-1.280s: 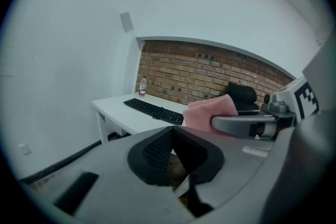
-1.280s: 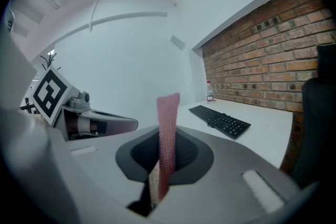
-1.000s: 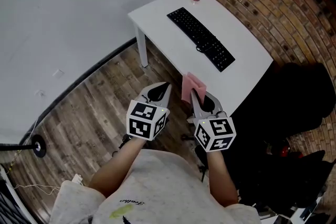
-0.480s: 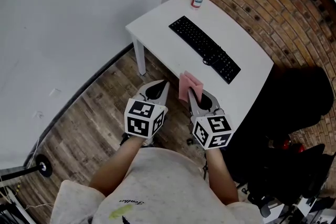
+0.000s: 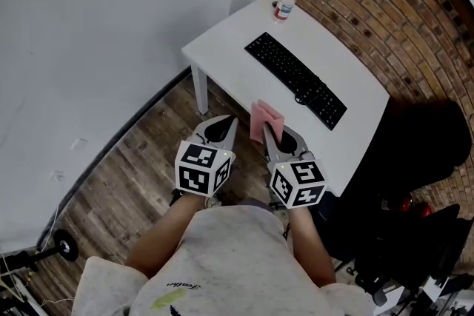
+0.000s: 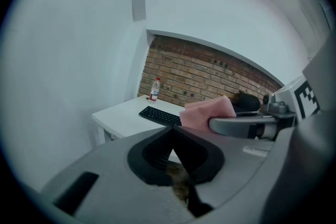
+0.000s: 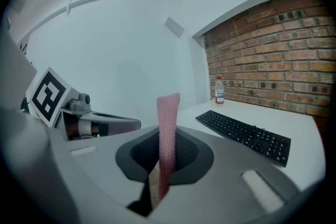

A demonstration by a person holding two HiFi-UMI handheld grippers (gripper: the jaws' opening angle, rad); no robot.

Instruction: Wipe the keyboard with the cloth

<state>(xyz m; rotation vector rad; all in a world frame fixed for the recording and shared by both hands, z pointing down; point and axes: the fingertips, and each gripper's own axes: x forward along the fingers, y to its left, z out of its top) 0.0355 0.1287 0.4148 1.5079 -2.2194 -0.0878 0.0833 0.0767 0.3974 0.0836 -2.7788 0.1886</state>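
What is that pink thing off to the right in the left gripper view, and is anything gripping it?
Observer: A cloth. The right gripper view shows the right claw shut on it, with the cloth standing upright between the jaws.
Visitor: Is it wiping the keyboard?
Observer: No. The head view shows the cloth in the air by the near edge of the table, apart from the keyboard.
Visitor: Where is my own claw?
Observer: In the head view, the left claw hangs over wooden floor, beside the right one and short of the table.
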